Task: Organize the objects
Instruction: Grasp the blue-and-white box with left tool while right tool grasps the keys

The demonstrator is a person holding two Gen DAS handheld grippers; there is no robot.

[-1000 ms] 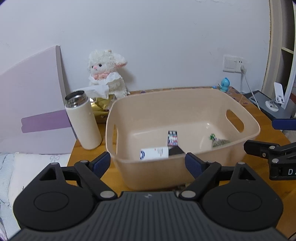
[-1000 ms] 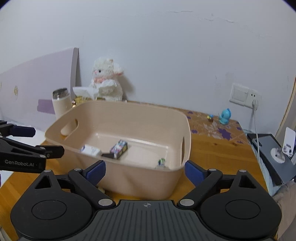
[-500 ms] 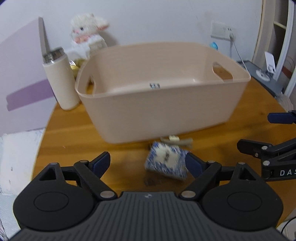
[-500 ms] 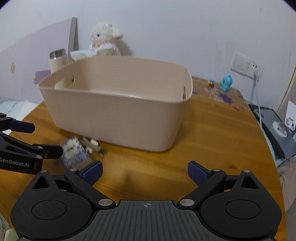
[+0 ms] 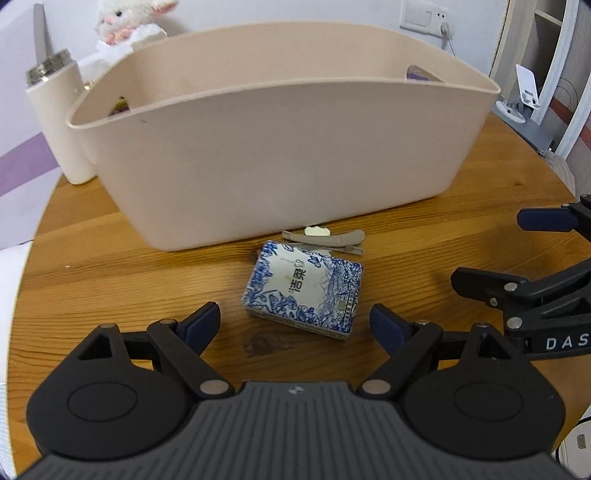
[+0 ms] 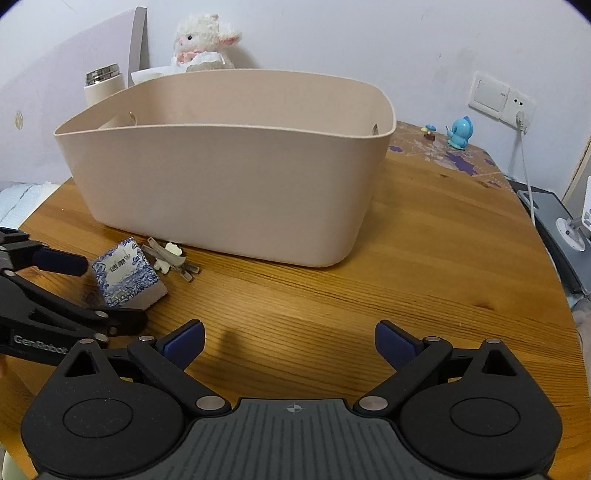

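A blue-and-white patterned box (image 5: pixel 303 290) lies flat on the wooden table (image 5: pixel 110 266), just in front of a beige plastic bin (image 5: pixel 280 147). Grey hair clips (image 5: pixel 325 238) lie between the box and the bin. My left gripper (image 5: pixel 295 323) is open, low over the table, with its jaws on either side of the box's near edge, apart from it. My right gripper (image 6: pixel 288 341) is open and empty over bare table to the right. In the right wrist view the box (image 6: pixel 123 271), the clips (image 6: pixel 170 258), the bin (image 6: pixel 229 173) and the left gripper (image 6: pixel 85 291) show at left.
A white flask (image 5: pixel 59 118) and a plush lamb (image 5: pixel 129 18) stand behind the bin at left. A blue figurine (image 6: pixel 461 133), a wall socket with cable (image 6: pixel 519 110) and a grey device (image 6: pixel 557 225) are at the right. The table's edge curves round at left and right.
Both grippers have dropped from above the bin to table height in front of it. The patterned box and hair clips have come into view, and the left gripper has closed in on the box.
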